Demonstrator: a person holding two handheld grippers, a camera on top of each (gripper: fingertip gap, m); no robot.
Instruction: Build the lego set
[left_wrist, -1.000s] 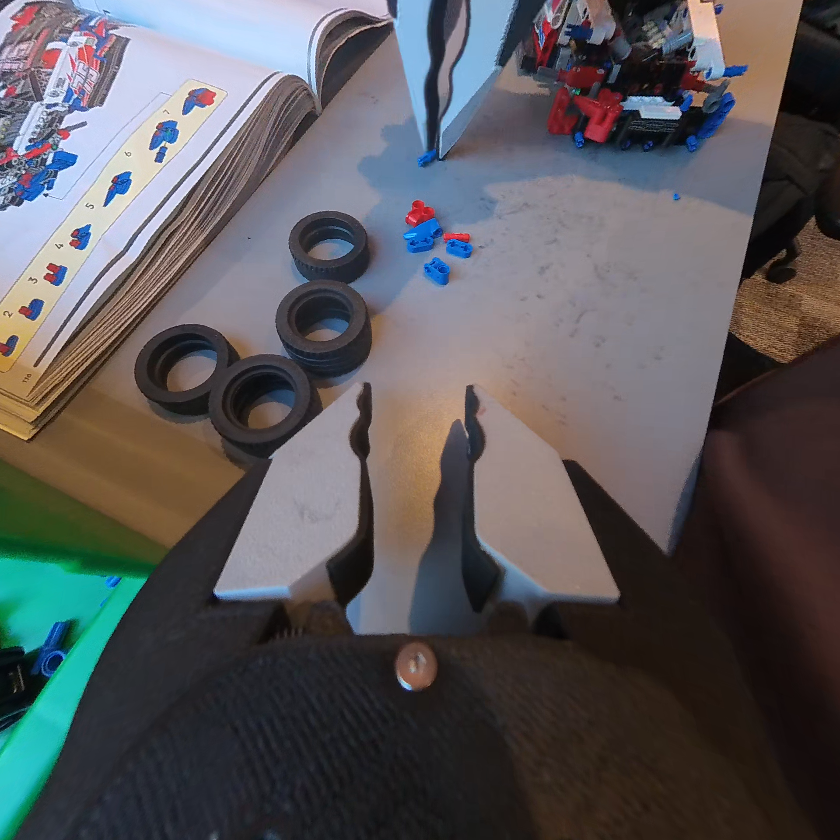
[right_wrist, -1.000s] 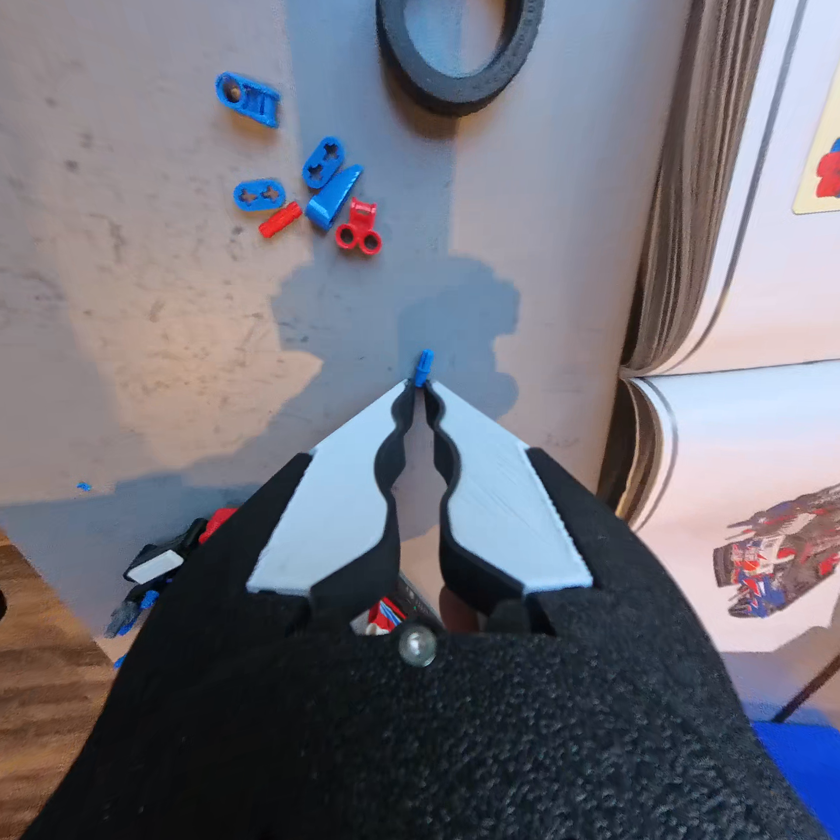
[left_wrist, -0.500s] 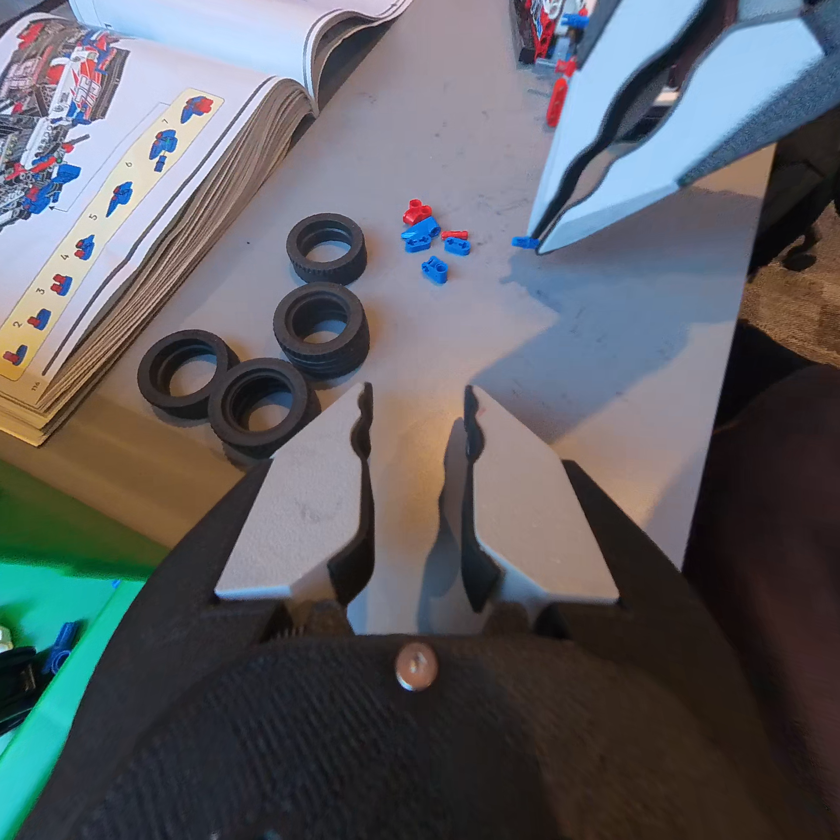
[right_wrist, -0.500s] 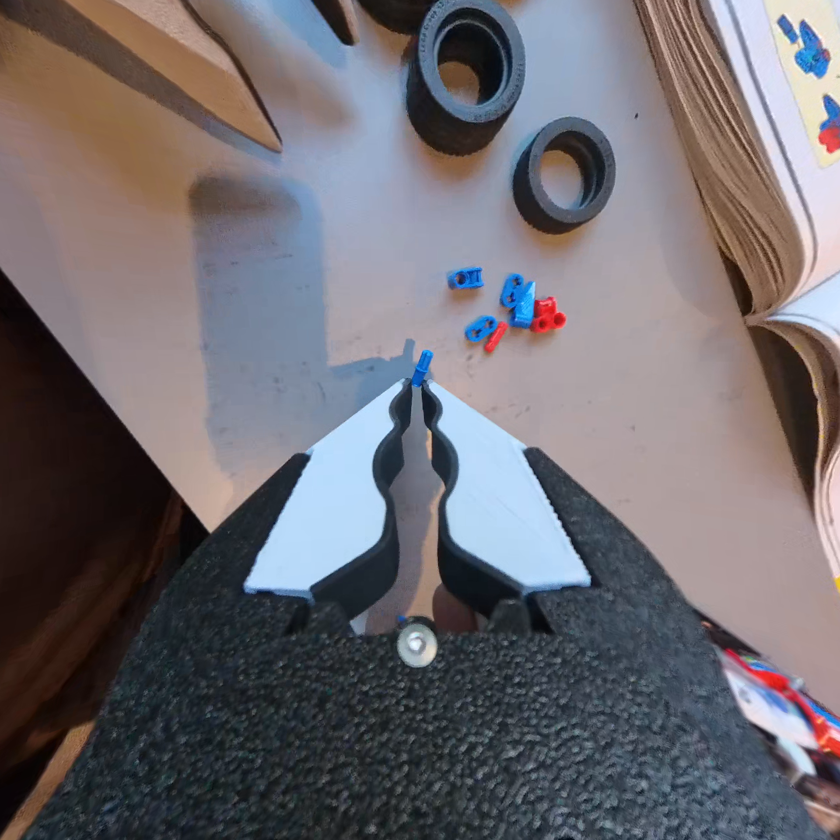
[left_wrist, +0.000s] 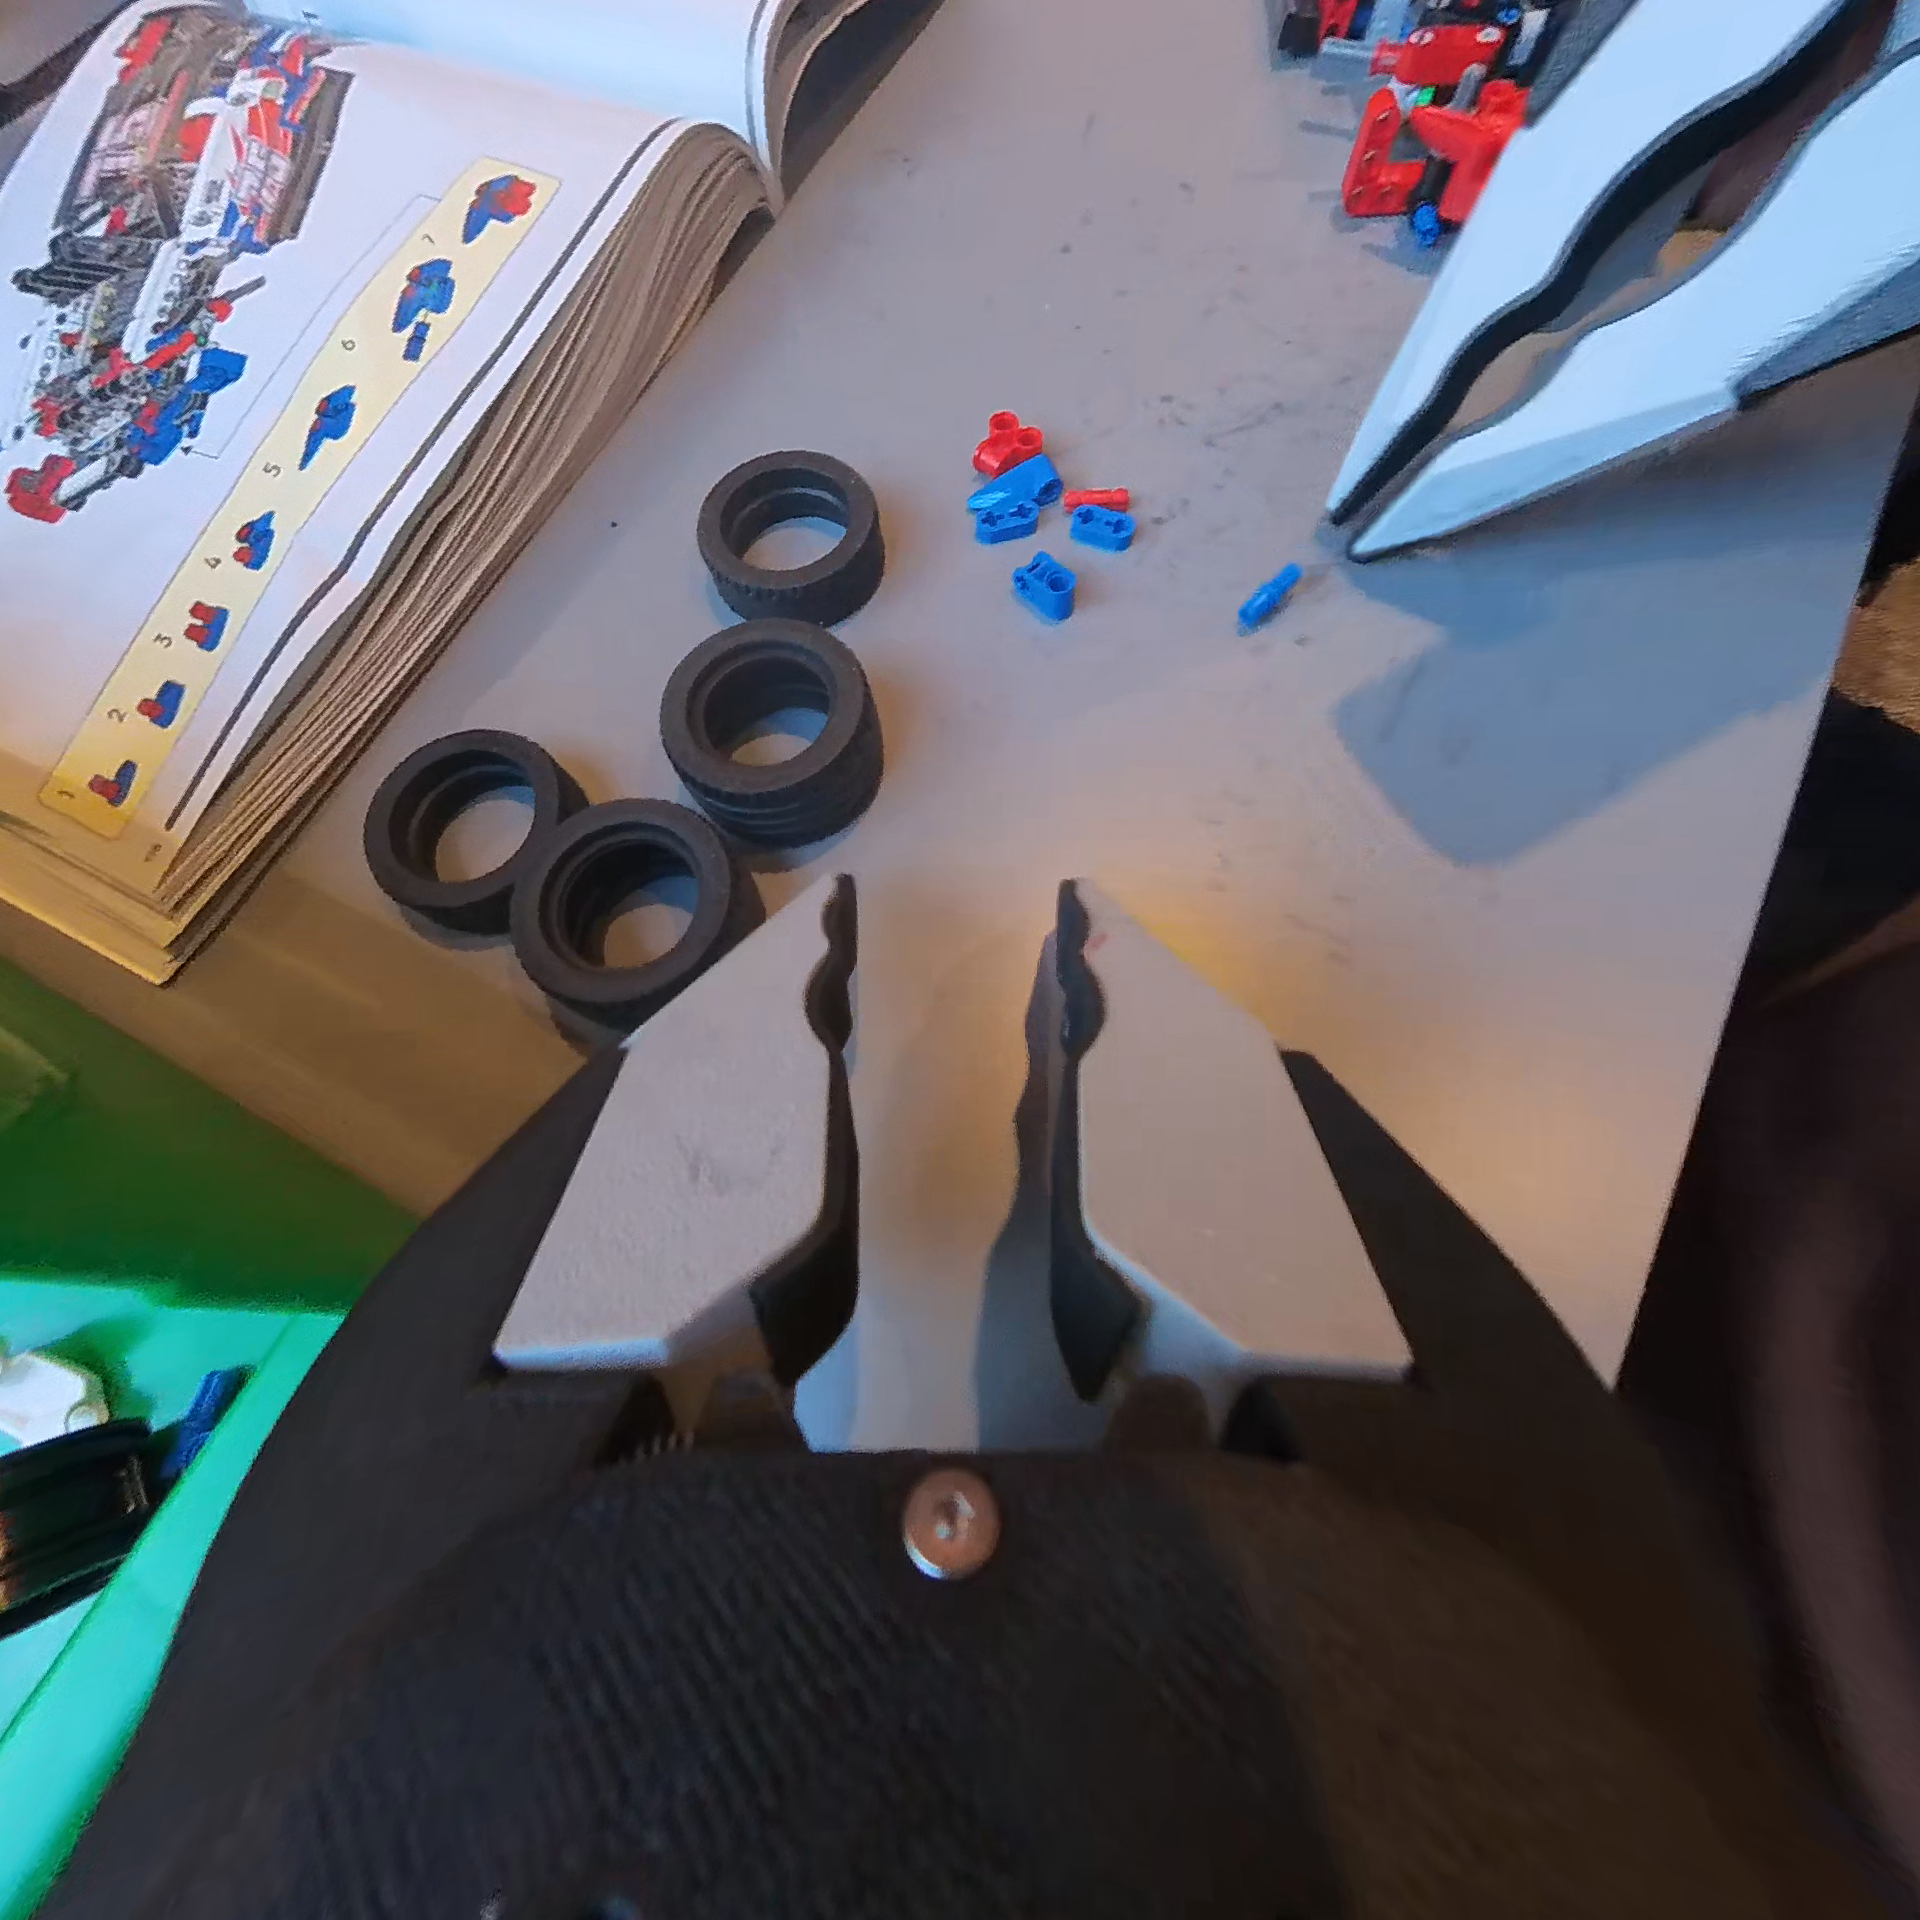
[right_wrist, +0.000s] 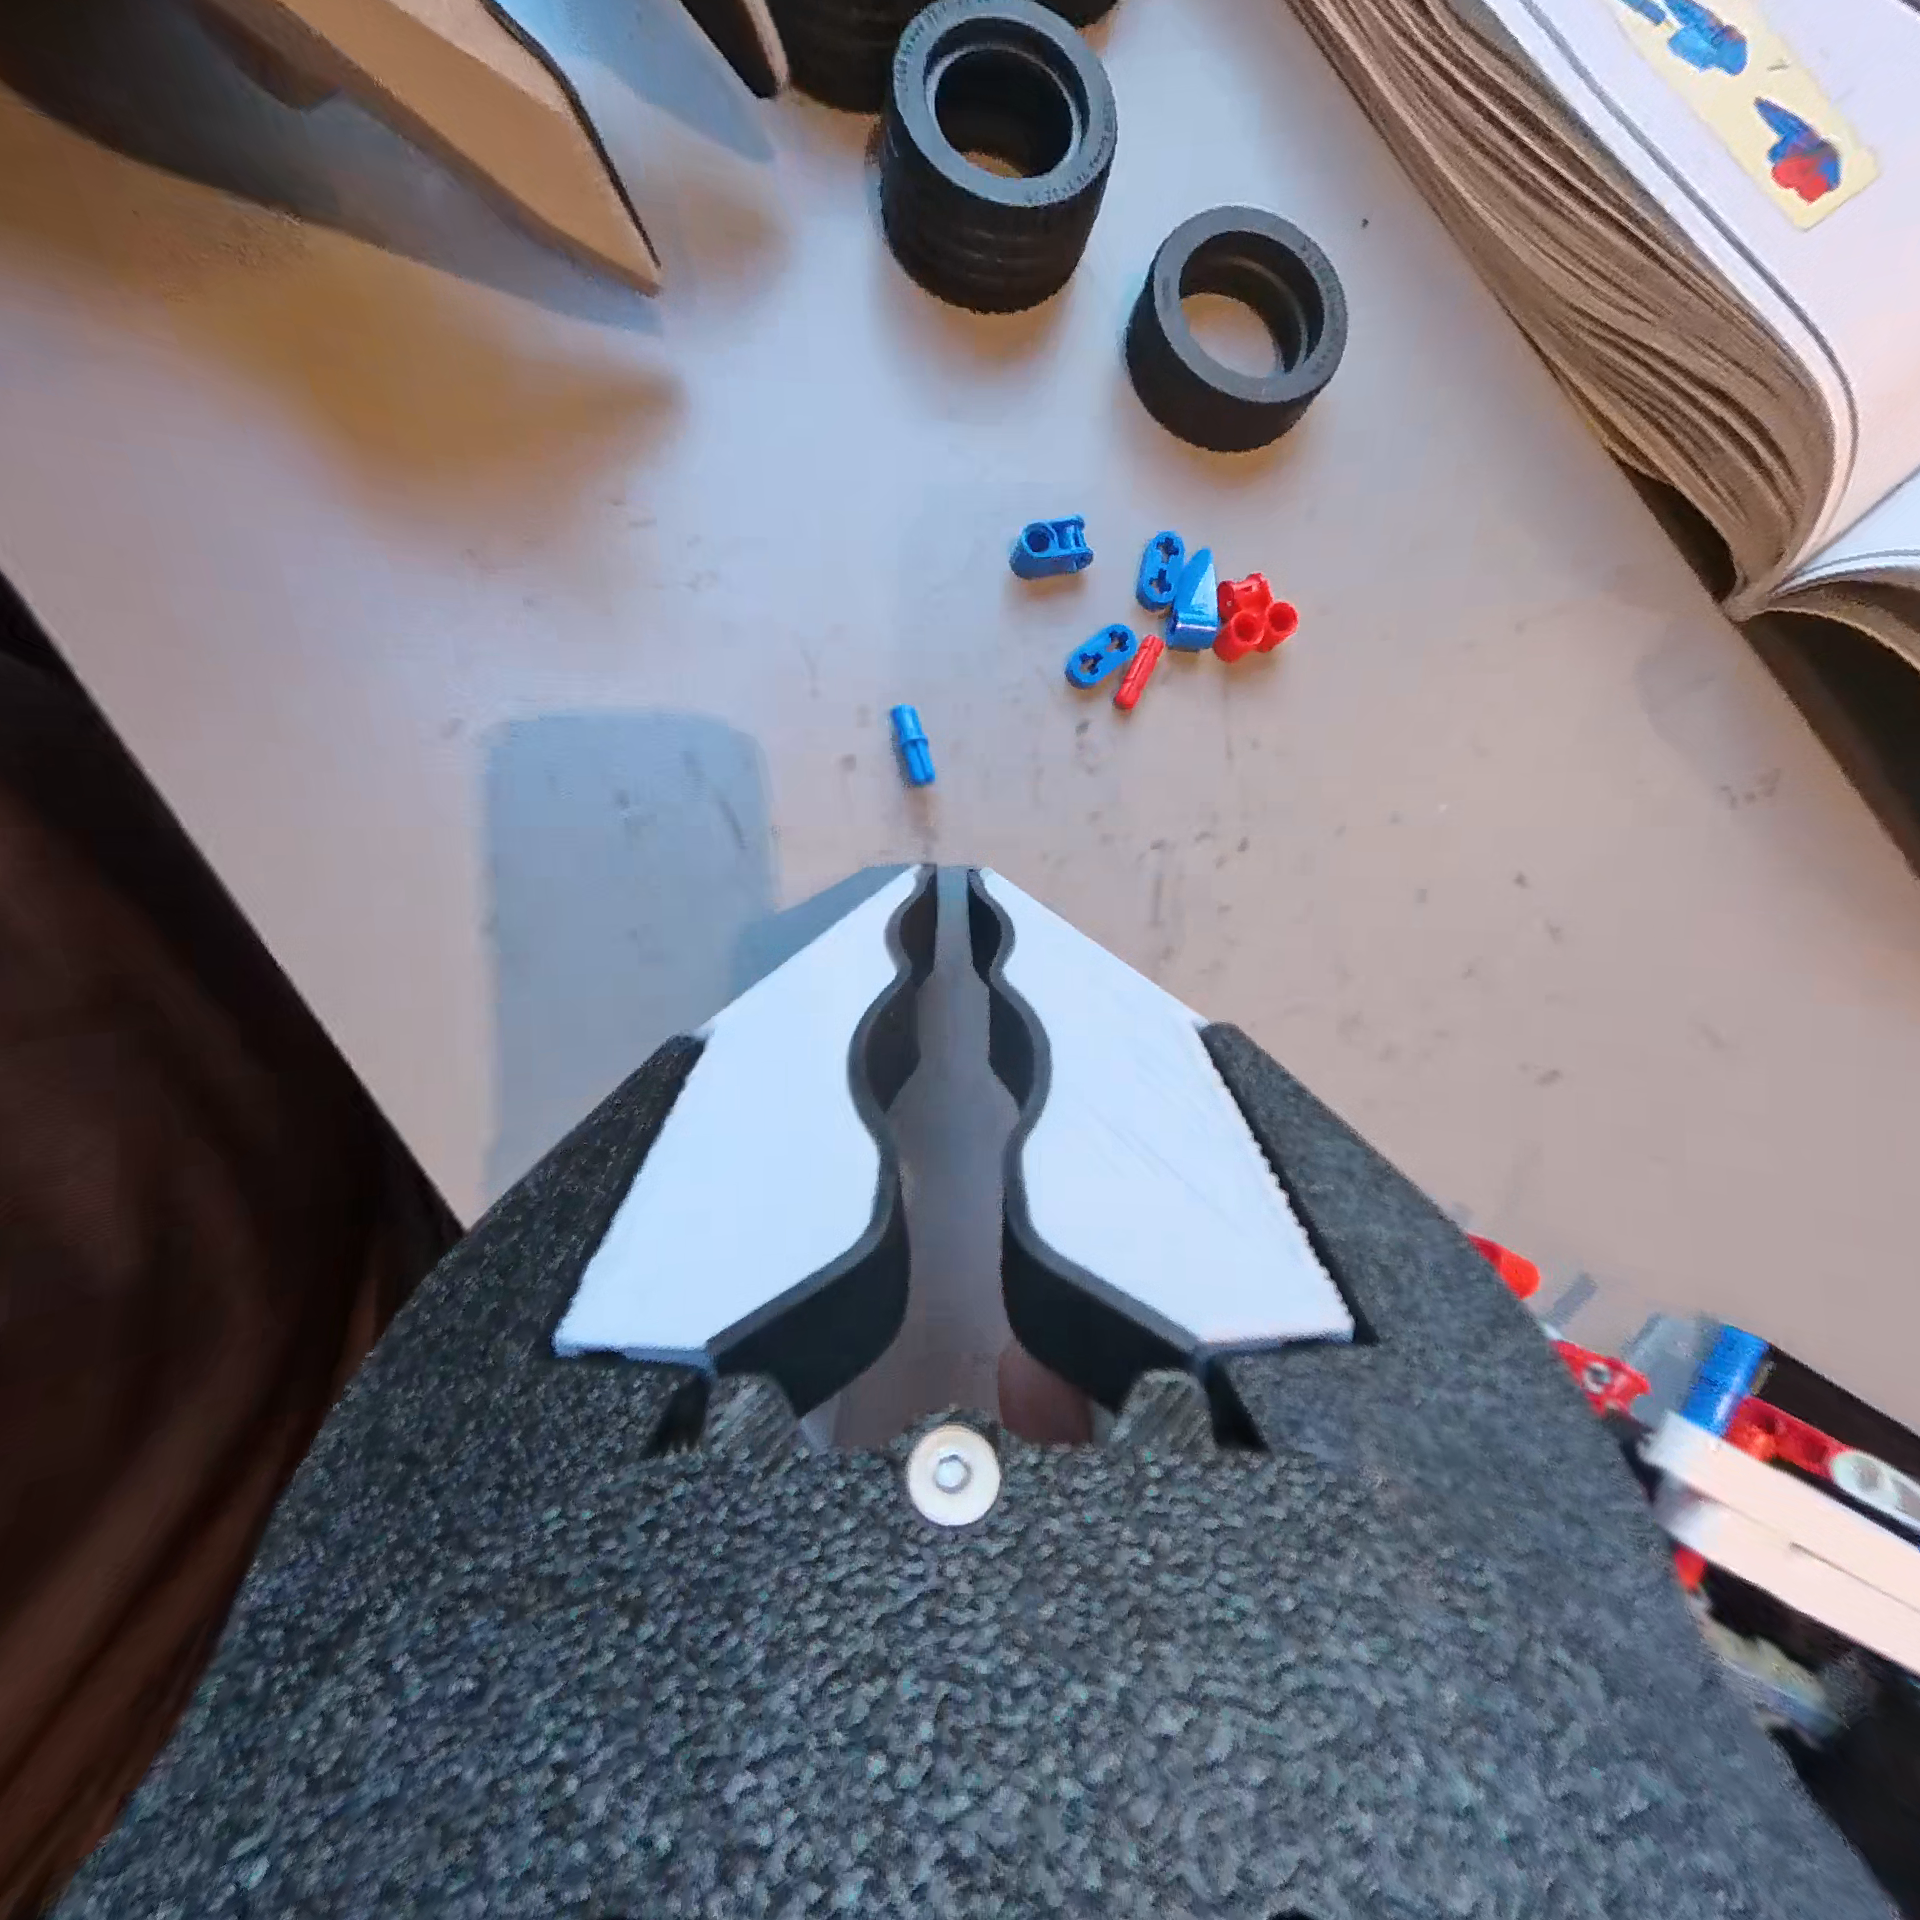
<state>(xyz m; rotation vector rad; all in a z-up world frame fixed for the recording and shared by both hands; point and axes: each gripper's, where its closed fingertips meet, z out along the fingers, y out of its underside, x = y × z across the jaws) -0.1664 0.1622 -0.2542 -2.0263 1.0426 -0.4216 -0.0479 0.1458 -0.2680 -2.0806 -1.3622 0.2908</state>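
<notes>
Blue pin (right_wrist: 912, 744) lies loose on the table (right_wrist: 1455, 935).
Its long axis runs near-to-far, just beyond the right gripper (right_wrist: 948, 871), tips slightly parted, empty; left gripper (left_wrist: 954, 900) released.

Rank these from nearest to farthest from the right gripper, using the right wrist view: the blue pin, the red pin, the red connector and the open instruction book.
1. Blue pin: lying alone just ahead of the right gripper.
2. Red pin: farther ahead, to the right.
3. Red connector: right end of the small cluster.
4. Instruction book: far upper right, at the table's edge.
</notes>
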